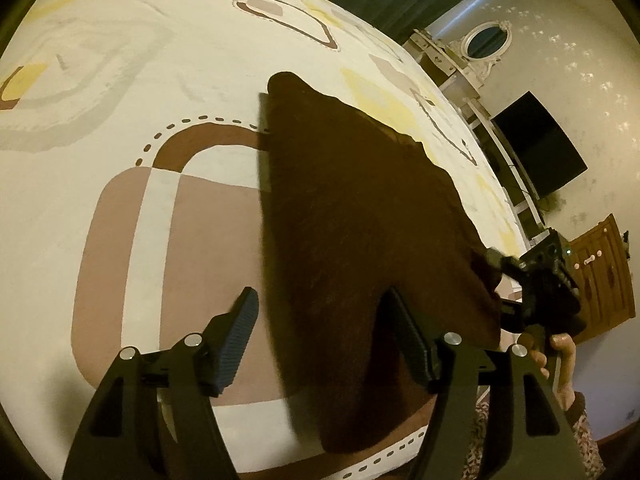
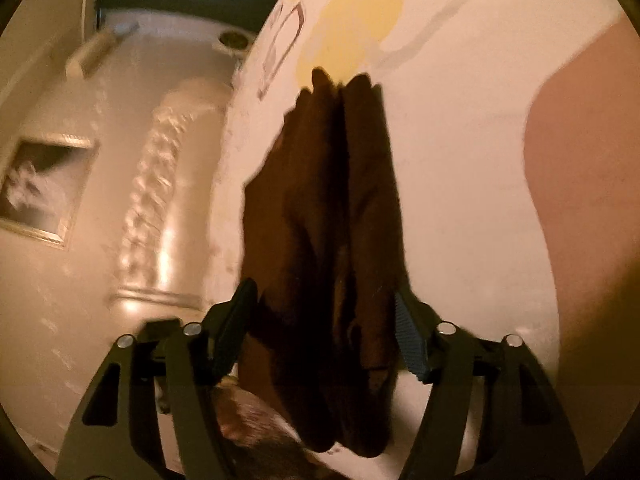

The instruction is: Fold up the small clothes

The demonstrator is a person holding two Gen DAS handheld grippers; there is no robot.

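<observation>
A dark brown cloth (image 1: 352, 216) lies on the patterned bedsheet (image 1: 120, 80), stretching away from me. My left gripper (image 1: 320, 312) is open, its jaws wide apart above the cloth's near left edge. In the left wrist view my right gripper (image 1: 540, 280) is at the cloth's right edge, held by a hand. In the right wrist view the same cloth (image 2: 332, 220) runs lengthwise with a fold or crease down its middle. My right gripper (image 2: 324, 304) is open, its jaws astride the cloth's near end.
The bed's right edge (image 1: 500, 184) drops off toward a dark TV screen (image 1: 544, 144), a white mirror unit (image 1: 480, 44) and a wooden cabinet (image 1: 600, 276). In the right wrist view a wall with a framed picture (image 2: 44, 196) lies beyond the bed's left edge.
</observation>
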